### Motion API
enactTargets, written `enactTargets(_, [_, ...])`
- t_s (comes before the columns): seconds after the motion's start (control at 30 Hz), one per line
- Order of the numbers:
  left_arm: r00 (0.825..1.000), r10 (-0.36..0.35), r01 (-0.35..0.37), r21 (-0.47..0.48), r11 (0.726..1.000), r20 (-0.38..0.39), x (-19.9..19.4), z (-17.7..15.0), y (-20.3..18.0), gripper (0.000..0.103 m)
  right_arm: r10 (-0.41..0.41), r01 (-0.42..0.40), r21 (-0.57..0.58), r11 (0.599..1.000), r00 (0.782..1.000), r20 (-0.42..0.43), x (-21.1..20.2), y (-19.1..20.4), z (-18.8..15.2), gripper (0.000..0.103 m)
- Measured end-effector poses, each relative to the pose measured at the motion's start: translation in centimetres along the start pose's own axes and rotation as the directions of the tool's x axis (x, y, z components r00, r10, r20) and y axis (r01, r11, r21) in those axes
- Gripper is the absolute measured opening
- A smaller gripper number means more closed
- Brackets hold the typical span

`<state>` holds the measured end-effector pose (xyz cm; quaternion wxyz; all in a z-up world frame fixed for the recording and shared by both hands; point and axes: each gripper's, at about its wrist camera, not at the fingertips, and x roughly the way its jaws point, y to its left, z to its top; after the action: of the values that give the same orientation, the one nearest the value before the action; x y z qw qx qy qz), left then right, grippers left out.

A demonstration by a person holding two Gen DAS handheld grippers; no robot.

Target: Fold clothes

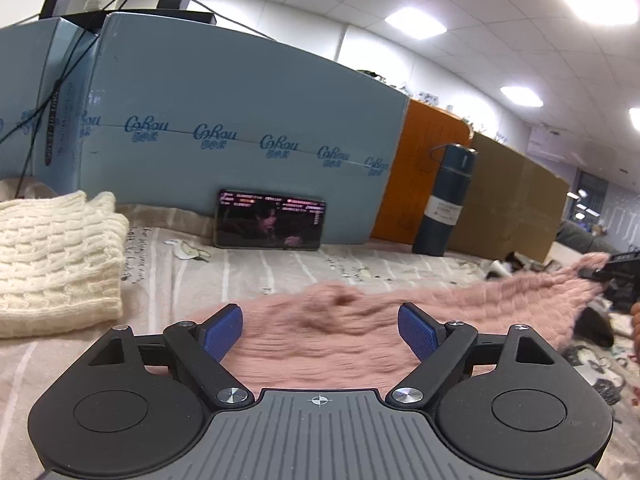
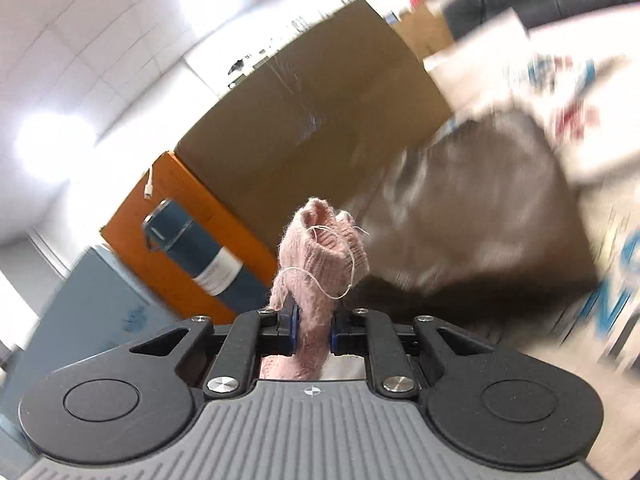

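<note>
A pink knit garment lies stretched across the striped bed sheet, from below my left gripper out to the right. My left gripper is open, its blue pads apart above the pink knit, holding nothing. My right gripper is shut on a bunched end of the pink garment, which sticks up between the pads with a loose thread. In the left wrist view the right gripper shows at the far right, pulling the garment's end up.
A folded cream knit sweater lies at the left. A phone leans on a blue carton. A dark bottle stands by orange and brown boxes. A grey garment lies ahead of the right gripper.
</note>
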<state>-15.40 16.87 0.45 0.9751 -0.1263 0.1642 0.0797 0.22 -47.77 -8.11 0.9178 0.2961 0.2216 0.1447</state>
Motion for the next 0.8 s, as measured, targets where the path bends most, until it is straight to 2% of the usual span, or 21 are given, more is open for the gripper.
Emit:
enactTargets(0.07, [0.999,0.038,-0.038,0.004,0.999,0.002,0.0,0.0,0.1,0.087,-0.007,0.010,-0.132,0.991,1.000,0.018,-0.3,1.7,-0.8,0.013])
enactTargets(0.17, [0.999,0.032,-0.032,-0.016,0.999,0.010,-0.1,0.0,0.4,0.087,0.044,-0.036,-0.340,0.940,0.999,0.015,-0.5,5.1,-3.5,0.013])
enactTargets(0.23, [0.999,0.031,-0.031,-0.015,0.999,0.015,-0.2,0.0,0.4,0.088,0.075,-0.089,-0.386,0.918,0.996,-0.052,-0.2,6.6,-5.0,0.013])
enactTargets(0.33, [1.000,0.026,-0.025,-0.015,1.000,0.018,-0.3,0.0,0.4,0.088,0.068,-0.116,-0.460,0.880,0.991,-0.118,0.6,8.4,-7.5,0.013])
enactTargets(0.47, [1.000,0.020,-0.020,-0.016,1.000,0.017,-0.3,0.0,0.4,0.088,0.060,-0.154,-0.518,0.841,0.979,-0.193,1.4,10.0,-9.6,0.024])
enactTargets(0.5, [1.000,0.019,-0.018,-0.016,1.000,0.016,-0.3,0.0,0.5,0.088,0.059,-0.160,-0.531,0.832,0.977,-0.203,1.4,10.2,-9.8,0.029])
enactTargets(0.57, [1.000,0.017,-0.017,-0.016,1.000,0.017,-0.3,0.0,0.5,0.088,0.067,-0.186,-0.560,0.807,0.972,-0.227,1.0,10.5,-10.3,0.055])
enactTargets(0.6, [1.000,0.016,-0.016,-0.016,1.000,0.017,-0.3,0.0,0.5,0.088,0.083,-0.208,-0.569,0.795,0.968,-0.238,0.9,10.8,-10.5,0.063])
enactTargets(0.63, [1.000,0.015,-0.015,-0.016,1.000,0.017,-0.3,-0.1,0.5,0.089,0.100,-0.227,-0.575,0.786,0.964,-0.245,0.9,11.2,-10.7,0.080])
enactTargets(0.67, [1.000,0.013,-0.012,-0.015,1.000,0.016,-0.3,-0.1,0.4,0.089,0.116,-0.242,-0.578,0.779,0.962,-0.246,0.7,11.4,-10.8,0.090])
enactTargets(0.8, [1.000,0.004,-0.004,-0.004,1.000,0.013,-0.3,-0.1,0.2,0.091,0.161,-0.297,-0.570,0.766,0.947,-0.277,0.4,12.2,-11.2,0.090])
